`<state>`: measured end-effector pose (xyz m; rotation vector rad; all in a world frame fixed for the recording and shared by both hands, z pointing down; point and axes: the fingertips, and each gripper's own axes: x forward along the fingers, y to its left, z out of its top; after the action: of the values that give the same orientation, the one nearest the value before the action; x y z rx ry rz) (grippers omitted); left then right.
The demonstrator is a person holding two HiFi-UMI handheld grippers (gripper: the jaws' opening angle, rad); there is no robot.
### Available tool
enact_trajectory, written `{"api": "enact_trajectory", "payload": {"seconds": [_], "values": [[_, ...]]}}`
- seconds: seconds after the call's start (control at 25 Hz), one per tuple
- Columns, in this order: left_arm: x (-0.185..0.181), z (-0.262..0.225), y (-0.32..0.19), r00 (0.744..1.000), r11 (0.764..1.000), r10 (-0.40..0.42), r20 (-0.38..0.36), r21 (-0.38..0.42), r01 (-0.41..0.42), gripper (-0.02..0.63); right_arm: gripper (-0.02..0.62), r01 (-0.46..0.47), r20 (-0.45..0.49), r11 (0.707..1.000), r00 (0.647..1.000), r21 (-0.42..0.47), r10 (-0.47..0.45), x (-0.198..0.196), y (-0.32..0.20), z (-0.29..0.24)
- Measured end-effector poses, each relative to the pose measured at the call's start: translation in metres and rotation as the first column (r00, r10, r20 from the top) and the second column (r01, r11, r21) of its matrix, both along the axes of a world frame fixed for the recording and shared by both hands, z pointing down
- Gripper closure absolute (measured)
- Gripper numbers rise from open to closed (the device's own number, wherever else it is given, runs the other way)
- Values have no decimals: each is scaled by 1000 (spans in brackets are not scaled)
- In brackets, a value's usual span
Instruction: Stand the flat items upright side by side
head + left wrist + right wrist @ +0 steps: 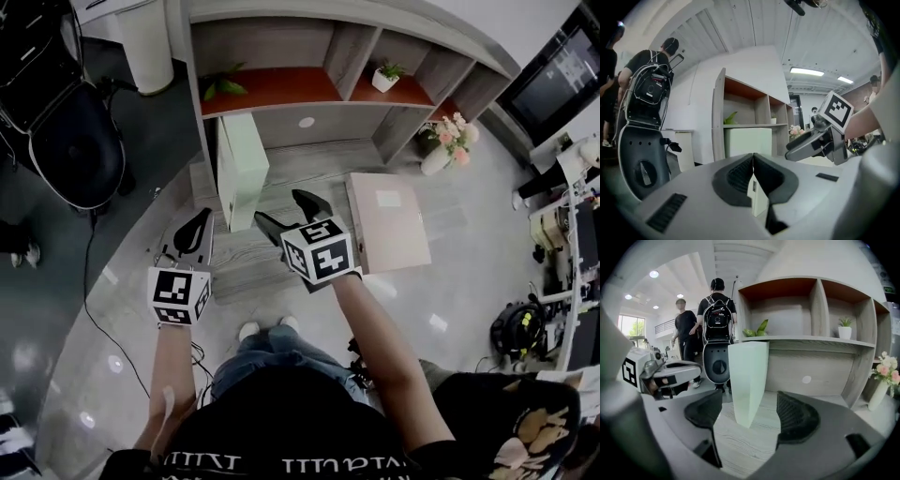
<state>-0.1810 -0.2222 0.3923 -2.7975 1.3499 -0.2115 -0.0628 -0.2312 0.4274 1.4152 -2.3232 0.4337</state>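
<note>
A pale green flat box (240,169) stands upright on the wooden shelf base, at its left end. A pink flat box (386,221) lies flat on the same base to the right. My right gripper (287,214) hovers open between the two, holding nothing. In the right gripper view the green box (748,380) stands just beyond the open gripper (750,413), not touching it. My left gripper (192,232) is shut, low and left of the green box. In the left gripper view the gripper (753,158) has its jaws closed tip to tip, with the green box (747,142) behind them.
A grey shelf unit (349,56) rises behind, holding a potted plant (385,75) and green leaves (223,87). A flower vase (441,145) stands at the right. A dark chair (70,150) and a cable (94,309) lie left. Two people (701,329) stand further off.
</note>
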Motion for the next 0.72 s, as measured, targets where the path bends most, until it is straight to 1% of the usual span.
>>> {"api": "enact_trajectory", "payload": {"seconds": [0.16, 0.28, 0.32, 0.4, 0.56, 0.64, 0.72], "values": [[14, 3, 1, 999, 999, 43, -8, -6, -43, 592, 224, -73, 15, 997, 997, 38, 72, 39, 17, -9], [30, 7, 1, 998, 998, 69, 1, -8, -69, 592, 234, -149, 50, 987, 988, 61, 146, 79, 30, -12], [36, 7, 2, 997, 997, 75, 3, -8, -75, 592, 259, -184, 66, 980, 981, 68, 180, 95, 34, -13], [49, 8, 5, 996, 997, 83, 10, -6, -83, 592, 374, -260, 98, 963, 963, 75, 252, 129, 43, -13], [71, 4, 13, 997, 997, 74, 12, -7, -73, 592, 378, -347, 144, 937, 930, 40, 339, 190, 61, -10], [90, 5, 15, 997, 997, 76, 16, -11, -76, 592, 377, -382, 137, 924, 917, 27, 375, 227, 65, -6], [111, 6, 16, 996, 997, 82, 17, -17, -82, 592, 377, -416, 106, 909, 905, 7, 413, 265, 68, 3]]}}
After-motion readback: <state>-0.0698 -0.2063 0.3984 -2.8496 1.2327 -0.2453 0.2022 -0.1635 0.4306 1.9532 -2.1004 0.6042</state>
